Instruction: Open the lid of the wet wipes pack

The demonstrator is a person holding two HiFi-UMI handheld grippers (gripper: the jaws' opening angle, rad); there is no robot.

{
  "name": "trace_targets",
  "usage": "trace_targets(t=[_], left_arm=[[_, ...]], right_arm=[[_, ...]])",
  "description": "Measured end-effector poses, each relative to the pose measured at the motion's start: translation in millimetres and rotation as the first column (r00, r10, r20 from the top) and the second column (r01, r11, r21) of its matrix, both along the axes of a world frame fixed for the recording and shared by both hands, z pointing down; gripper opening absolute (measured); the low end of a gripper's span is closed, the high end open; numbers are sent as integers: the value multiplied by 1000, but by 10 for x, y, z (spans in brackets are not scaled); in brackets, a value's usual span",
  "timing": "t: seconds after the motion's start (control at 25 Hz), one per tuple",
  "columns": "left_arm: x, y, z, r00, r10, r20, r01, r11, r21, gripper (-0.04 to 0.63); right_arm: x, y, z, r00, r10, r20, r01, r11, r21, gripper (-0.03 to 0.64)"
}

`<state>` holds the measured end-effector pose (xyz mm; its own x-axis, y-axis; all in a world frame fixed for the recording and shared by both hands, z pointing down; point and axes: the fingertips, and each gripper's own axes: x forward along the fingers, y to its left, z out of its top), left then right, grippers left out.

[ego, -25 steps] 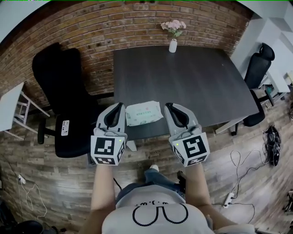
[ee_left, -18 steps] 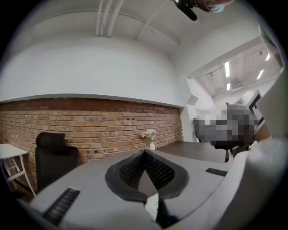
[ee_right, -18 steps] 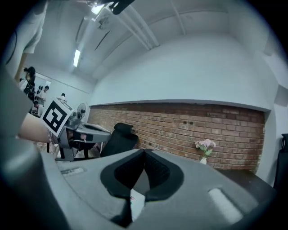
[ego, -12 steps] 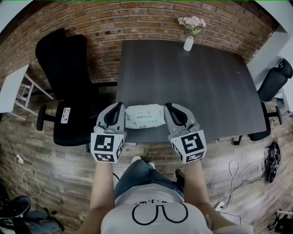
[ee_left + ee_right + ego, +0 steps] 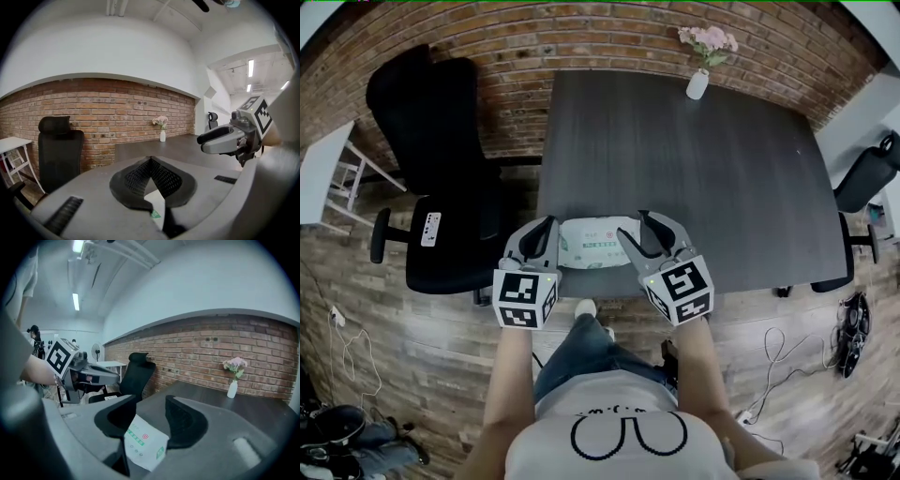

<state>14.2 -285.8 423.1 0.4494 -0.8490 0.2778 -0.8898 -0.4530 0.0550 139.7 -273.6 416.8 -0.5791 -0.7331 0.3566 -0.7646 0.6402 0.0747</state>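
The white wet wipes pack [image 5: 595, 240] with green print lies flat near the front edge of the dark table [image 5: 694, 169]. My left gripper [image 5: 548, 226] hangs at the pack's left end, its jaws meeting at the tips [image 5: 150, 160], and a corner of the pack [image 5: 157, 204] shows below them. My right gripper [image 5: 632, 225] is over the pack's right end and its jaws are opening. The pack [image 5: 145, 444] shows through their gap [image 5: 150, 404], lower and ahead, with neither pad touching it. The pack's lid looks flat and closed.
A white vase of pink flowers [image 5: 698, 82] stands at the table's far edge by the brick wall. A black office chair [image 5: 441, 187] is left of the table, another [image 5: 867, 178] at the right. A white desk [image 5: 319, 178] is far left, and cables [image 5: 806, 337] lie on the floor.
Both grippers have come down and forward to the ends of the pack. The right gripper's jaws, shut before, now stand apart. The left jaws stay together.
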Motion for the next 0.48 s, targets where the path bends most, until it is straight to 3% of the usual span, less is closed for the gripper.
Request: trace_targets(t=[0.28,0.48], left_arm=[[28,-14,449,1000,17,-11,-18,993,-116,-2],[24,22,846,999,33,-22,-37,974,-224,-2]], right_arm=[[-150,-1,519,989,-112,-96,100,988,-116,190],[-308,28,886,977,-166,-137,137,971,-197,190]])
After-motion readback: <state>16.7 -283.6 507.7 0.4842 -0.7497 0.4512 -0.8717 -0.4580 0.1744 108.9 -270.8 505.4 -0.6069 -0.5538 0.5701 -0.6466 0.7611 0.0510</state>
